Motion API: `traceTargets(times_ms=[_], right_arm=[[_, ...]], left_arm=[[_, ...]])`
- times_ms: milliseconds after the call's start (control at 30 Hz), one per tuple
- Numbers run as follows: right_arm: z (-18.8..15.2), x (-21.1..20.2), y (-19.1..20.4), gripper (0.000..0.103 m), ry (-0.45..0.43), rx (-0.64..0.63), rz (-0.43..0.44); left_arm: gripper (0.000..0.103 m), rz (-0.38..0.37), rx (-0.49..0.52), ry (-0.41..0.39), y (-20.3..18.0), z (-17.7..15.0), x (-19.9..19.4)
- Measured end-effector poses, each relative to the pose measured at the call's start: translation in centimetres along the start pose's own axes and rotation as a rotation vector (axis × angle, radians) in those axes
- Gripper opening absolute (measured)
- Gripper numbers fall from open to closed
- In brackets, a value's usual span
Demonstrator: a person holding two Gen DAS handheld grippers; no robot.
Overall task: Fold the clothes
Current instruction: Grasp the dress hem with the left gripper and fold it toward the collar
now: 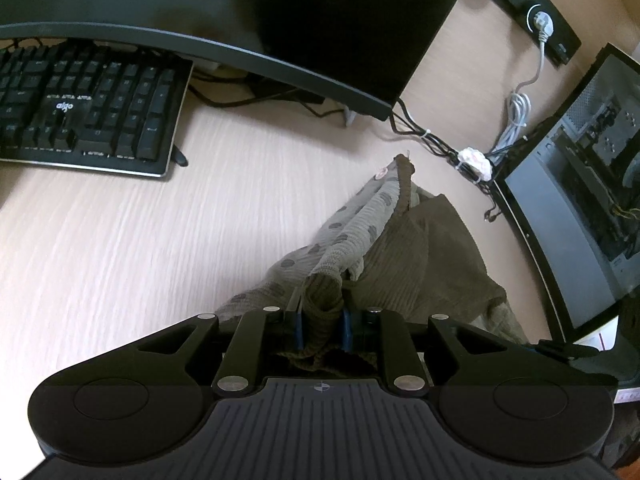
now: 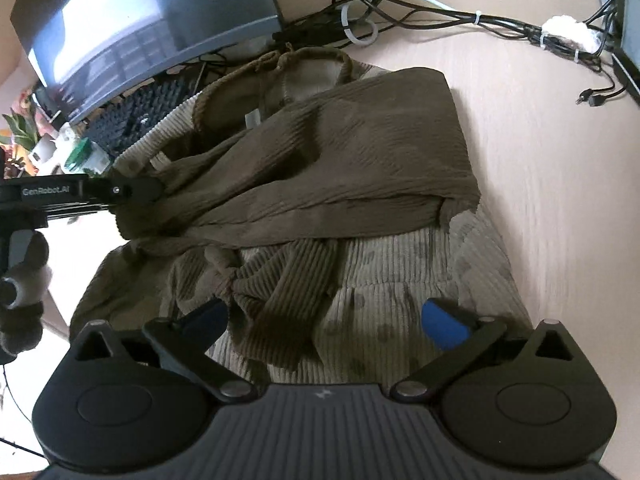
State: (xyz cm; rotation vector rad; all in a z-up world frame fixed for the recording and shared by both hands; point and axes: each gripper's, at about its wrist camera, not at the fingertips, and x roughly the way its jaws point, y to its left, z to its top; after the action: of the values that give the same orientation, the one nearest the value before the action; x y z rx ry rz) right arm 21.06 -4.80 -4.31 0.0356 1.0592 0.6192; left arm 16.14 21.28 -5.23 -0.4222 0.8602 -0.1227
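Observation:
An olive-brown ribbed garment (image 2: 340, 160) with a paler dotted lining (image 2: 400, 276) lies partly folded on the light wood desk (image 2: 540, 140). My right gripper (image 2: 324, 318) hovers over its near edge, open wide, the blue pads (image 2: 444, 322) clear of the cloth. In the left wrist view my left gripper (image 1: 322, 326) is shut on a bunched fold of the garment (image 1: 420, 256), lifting it off the desk (image 1: 120, 248). The left gripper (image 2: 132, 190) also shows from the side in the right wrist view, clamped on the garment's left edge.
A black keyboard (image 1: 88, 108) and a dark monitor (image 1: 248, 20) stand at the back of the desk. Bundled cables (image 1: 452, 152) and a computer case (image 1: 580, 184) lie to the right. A power strip (image 1: 528, 12) is on the wall. A person's hand (image 2: 24, 280) is at left.

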Motion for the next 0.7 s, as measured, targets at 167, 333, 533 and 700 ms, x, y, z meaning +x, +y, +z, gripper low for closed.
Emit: traceTargets(times_ms=[167,333,533,700], right_arm=[[0.0,0.4,1.0,0.103,0.013,-0.05,-0.043],[0.4,-0.1,0.9,0.088,0.013,-0.075,-0.03],[4.4,-3.6,-0.8,0.058,-0.143,-0.146,-0.055],[9.6,-2.4,-4.3,0.041,-0.205,-0.061,-0.094]], left_arm=[[0.021,-0.004,-0.013,0.002,0.1,0.0,0.2],[0.024,-0.002,-0.008,0.009,0.0,0.1,0.4],[0.043,0.014,0.045,0.016,-0.9,0.8,1.3],[0.039,0.046,0.037,0.011,-0.7,2.2,3.1]])
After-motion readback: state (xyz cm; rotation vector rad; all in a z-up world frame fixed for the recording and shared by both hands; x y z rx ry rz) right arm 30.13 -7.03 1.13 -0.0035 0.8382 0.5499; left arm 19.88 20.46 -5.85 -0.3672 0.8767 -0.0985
